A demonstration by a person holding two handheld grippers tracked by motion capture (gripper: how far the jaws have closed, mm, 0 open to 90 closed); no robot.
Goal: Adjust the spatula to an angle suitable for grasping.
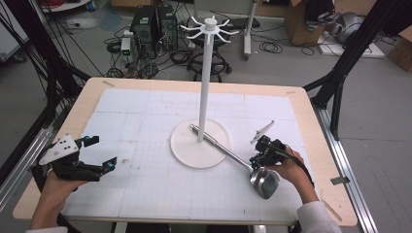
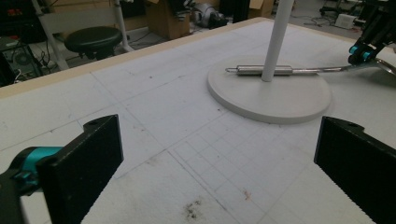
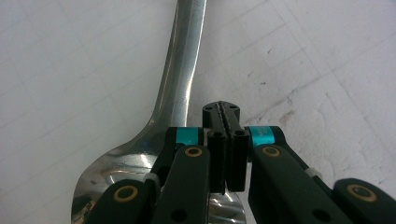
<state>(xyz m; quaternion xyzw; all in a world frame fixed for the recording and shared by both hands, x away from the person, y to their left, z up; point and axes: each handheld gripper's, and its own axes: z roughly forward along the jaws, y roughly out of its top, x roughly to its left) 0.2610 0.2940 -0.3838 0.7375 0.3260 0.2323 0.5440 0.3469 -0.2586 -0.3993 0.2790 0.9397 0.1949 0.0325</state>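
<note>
A long metal spoon point(image 1: 228, 153) lies on the white gridded mat, its handle end resting on the round base of a white hook stand point(image 1: 200, 143) and its bowl point(image 1: 265, 182) near the front right. My right gripper point(image 1: 257, 158) points down beside the spoon's neck. Its jaws are shut on each other with nothing between them point(image 3: 222, 109), and the spoon point(image 3: 180, 84) lies just to their left. My left gripper point(image 1: 103, 152) rests at the table's left, open and empty point(image 2: 219, 168), facing the stand point(image 2: 275, 42) and the spoon handle point(image 2: 261, 70).
The table's wooden edge point(image 1: 194, 83) frames the mat. The stand's tall pole point(image 1: 204, 82) ends in a ring of hooks point(image 1: 210, 26). Beyond the table stand a stool point(image 1: 209, 60), computer towers point(image 1: 153, 24), cables and boxes. Black frame legs point(image 1: 340, 73) rise at both sides.
</note>
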